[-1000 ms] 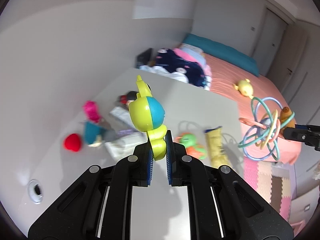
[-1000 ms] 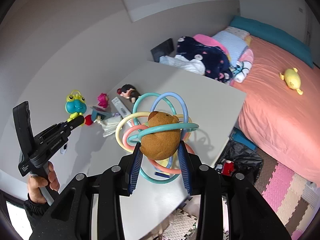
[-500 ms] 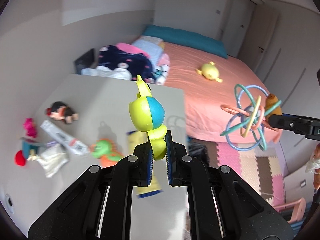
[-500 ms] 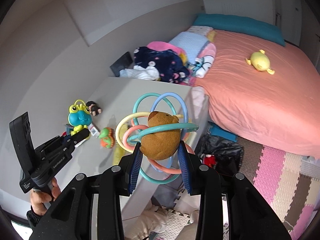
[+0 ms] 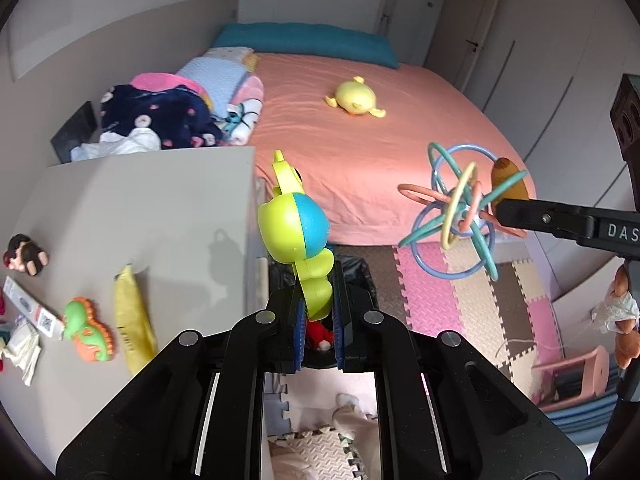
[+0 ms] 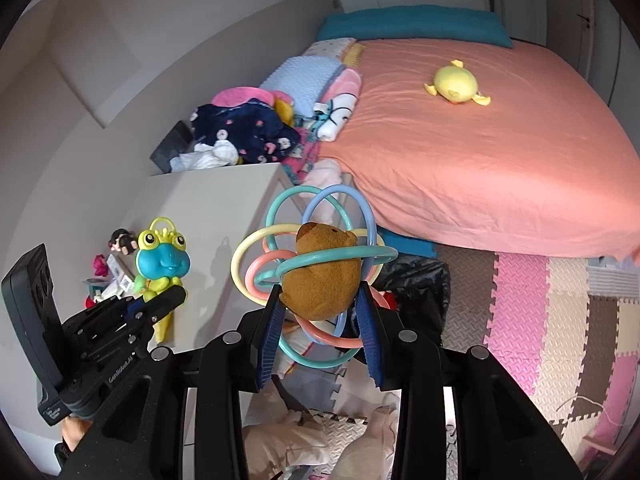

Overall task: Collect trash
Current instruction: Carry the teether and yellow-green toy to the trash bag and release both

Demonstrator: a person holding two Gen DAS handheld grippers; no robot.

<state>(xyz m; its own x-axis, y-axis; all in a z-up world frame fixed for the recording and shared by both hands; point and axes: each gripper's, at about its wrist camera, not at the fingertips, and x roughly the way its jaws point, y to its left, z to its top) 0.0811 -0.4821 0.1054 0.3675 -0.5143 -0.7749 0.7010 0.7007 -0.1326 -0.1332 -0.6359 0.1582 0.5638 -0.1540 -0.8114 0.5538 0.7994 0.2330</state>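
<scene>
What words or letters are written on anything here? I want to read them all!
"DAS", cut off by the picture's edge: on the right tongs' black arm.
"GenRoboAI" is my best reading, small and slanted: on the left tongs' black body.
Small print on the label at the bottom of that body: too small to read.
Square code on the white packet: too blurred to read.
Dark print on the yellow wrapper: blurred, unreadable.

Bench (image 5: 152, 200) left, bed (image 5: 360, 152) right beyond it. Duck toy (image 5: 356, 98) on bed. Clothes pile (image 5: 160, 112) behind bench. Bag (image 6: 416, 280) on floor between bench and foam mats (image 5: 460, 300).
</scene>
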